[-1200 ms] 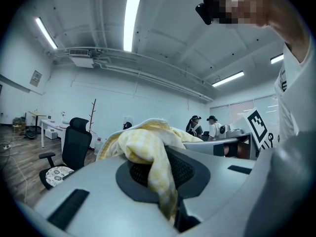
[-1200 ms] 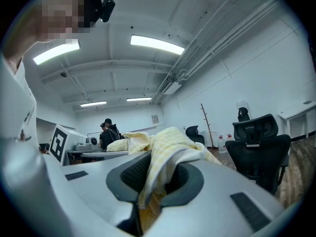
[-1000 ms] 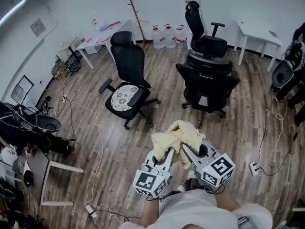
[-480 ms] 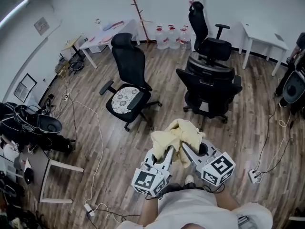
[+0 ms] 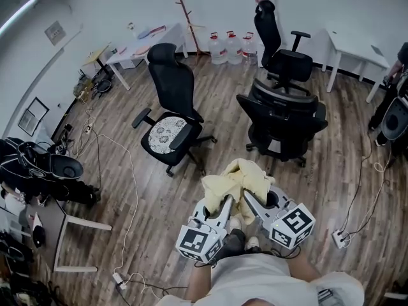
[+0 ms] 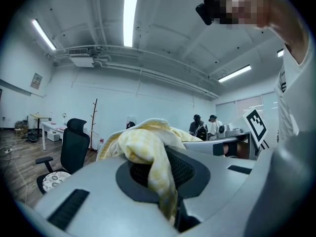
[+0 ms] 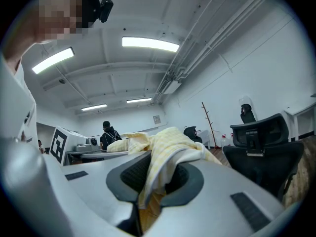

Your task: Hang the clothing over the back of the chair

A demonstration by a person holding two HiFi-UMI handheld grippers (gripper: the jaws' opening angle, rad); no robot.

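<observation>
A pale yellow checked piece of clothing (image 5: 237, 179) hangs bunched between both grippers in front of the person's body. My left gripper (image 5: 226, 201) is shut on its left part, and the cloth (image 6: 148, 147) drapes over the jaw pad. My right gripper (image 5: 246, 201) is shut on the right part, with the fabric (image 7: 165, 149) folded across its pad. A black office chair (image 5: 281, 116) stands just ahead with its back toward me. Farther left is a second black chair (image 5: 169, 116) with a patterned seat cushion, also seen in the left gripper view (image 6: 69, 144).
A third black chair (image 5: 276, 40) stands behind the near one, by water jugs (image 5: 233, 46) and a coat stand (image 5: 185, 11). White tables (image 5: 137, 46) (image 5: 357, 50) line the back wall. Cables and a power strip (image 5: 339, 238) lie on the wood floor; bags (image 5: 44, 171) sit at left.
The person has walked a little forward across the floor with both grippers and the clothing held the same way. A shoe now shows beneath the grippers.
</observation>
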